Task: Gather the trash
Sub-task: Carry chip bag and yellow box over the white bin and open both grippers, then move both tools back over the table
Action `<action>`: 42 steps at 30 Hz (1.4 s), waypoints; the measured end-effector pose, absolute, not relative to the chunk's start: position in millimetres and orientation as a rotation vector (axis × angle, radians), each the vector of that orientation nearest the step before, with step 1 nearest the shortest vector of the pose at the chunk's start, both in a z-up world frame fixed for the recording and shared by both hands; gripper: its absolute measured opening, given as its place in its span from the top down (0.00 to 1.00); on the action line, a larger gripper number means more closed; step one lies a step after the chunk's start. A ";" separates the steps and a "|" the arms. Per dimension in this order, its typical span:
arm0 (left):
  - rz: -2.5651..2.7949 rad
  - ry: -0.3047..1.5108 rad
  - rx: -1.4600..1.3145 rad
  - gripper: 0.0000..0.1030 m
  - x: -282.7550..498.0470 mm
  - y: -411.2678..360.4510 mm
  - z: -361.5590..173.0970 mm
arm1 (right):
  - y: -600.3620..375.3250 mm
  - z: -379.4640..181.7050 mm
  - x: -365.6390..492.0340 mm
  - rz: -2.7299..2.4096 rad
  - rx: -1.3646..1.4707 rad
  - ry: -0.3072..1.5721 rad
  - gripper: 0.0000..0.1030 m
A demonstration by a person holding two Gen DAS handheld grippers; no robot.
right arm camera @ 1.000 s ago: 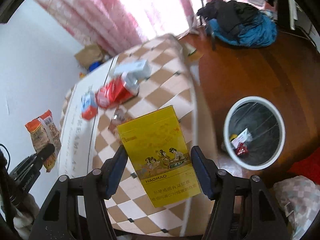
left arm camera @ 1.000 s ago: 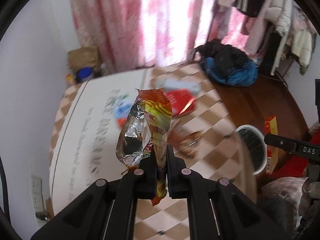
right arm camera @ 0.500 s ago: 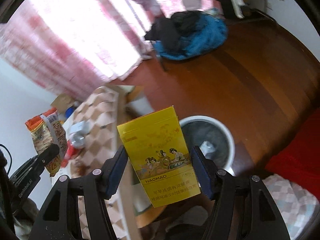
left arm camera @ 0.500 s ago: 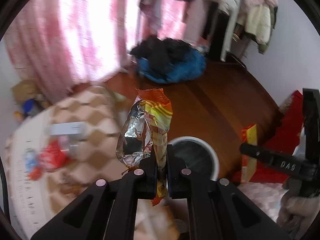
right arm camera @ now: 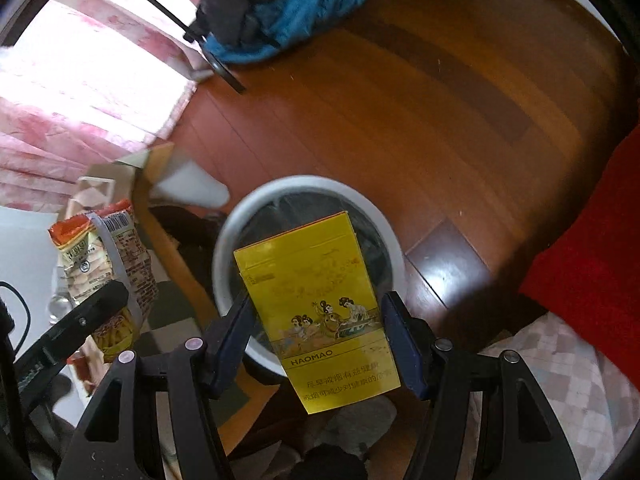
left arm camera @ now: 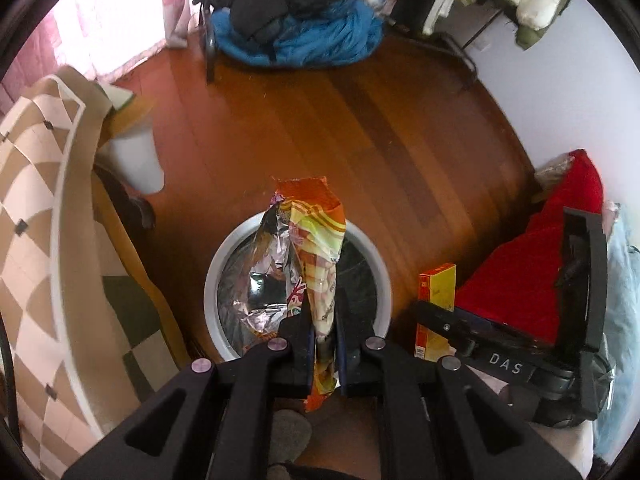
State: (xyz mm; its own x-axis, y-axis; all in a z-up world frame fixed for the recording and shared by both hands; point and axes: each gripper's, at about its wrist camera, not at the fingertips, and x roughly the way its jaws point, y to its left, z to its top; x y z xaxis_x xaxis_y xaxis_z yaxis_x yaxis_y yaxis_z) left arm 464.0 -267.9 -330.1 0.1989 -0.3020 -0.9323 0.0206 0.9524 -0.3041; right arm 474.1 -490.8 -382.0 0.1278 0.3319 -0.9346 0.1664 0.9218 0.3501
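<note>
With both pieces of trash now hanging over the bin (left arm camera: 297,292), I judge I am at the drop step of collecting trash. My left gripper (left arm camera: 323,334) pinches the lower end of the snack wrapper (left arm camera: 308,248), whose foil lining and orange top stand up over the bin's dark liner; its jaws have just been opening a little, yet the wrapper is between the pads and looks caught. My right gripper (right arm camera: 320,328) is clamped across the flat sides of the yellow carton (right arm camera: 320,300), jaws wide because the carton is wide. Next I should spread each pair of jaws over the mouth, carton first perhaps, since its corners could catch the white rim. From the left wrist I see the carton only edge-on at the right (left arm camera: 436,308), beside a red cloth (left arm camera: 540,280), and a checkered bedcover (left arm camera: 36,200) at left. From the right wrist I read the carton's printed face and the wrapper's barcoded back (right arm camera: 108,264).
</note>
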 end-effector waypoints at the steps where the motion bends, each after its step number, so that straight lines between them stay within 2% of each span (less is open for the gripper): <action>1: -0.226 1.365 -0.251 0.91 466.1 -269.0 -334.0 | -491.6 -389.4 476.3 0.123 0.418 1.461 0.36; 2: -0.226 1.367 -0.256 0.87 462.5 -268.1 -335.1 | -492.7 -395.8 478.2 0.123 0.420 1.467 0.36; 4: -0.206 1.361 -0.246 0.63 465.3 -269.2 -336.6 | -492.5 -407.9 481.9 0.121 0.419 1.483 0.36; 5: -0.199 1.356 -0.240 0.35 464.6 -271.1 -336.6 | -492.9 -411.0 483.3 0.120 0.419 1.485 0.35; 6: -0.191 1.348 -0.239 0.20 463.3 -270.8 -336.1 | -492.7 -414.2 485.0 0.120 0.415 1.488 0.35; 9: -0.158 1.348 -0.217 0.18 459.0 -268.3 -335.8 | -487.2 -422.0 491.0 0.119 0.384 1.503 0.35; 10: -0.144 1.350 -0.202 0.15 457.4 -267.8 -335.4 | -486.4 -423.0 491.1 0.108 0.370 1.505 0.31; 11: -0.136 1.348 -0.195 0.07 455.3 -267.0 -336.8 | -486.4 -423.1 490.4 0.108 0.364 1.505 0.25; 12: -0.124 1.345 -0.183 0.01 453.8 -266.2 -336.3 | -485.5 -423.1 490.4 0.115 0.362 1.504 0.23; 17: -0.075 1.319 -0.135 0.01 447.1 -258.9 -331.0 | -484.9 -417.1 484.8 0.107 0.332 1.500 0.00; 26: -0.016 1.274 -0.080 0.01 430.0 -250.9 -309.4 | -490.3 -380.1 461.9 -0.020 0.183 1.437 0.00; 42: 0.025 1.124 -0.034 0.01 376.2 -248.6 -225.6 | -493.0 -269.0 402.1 -0.043 0.199 1.284 0.00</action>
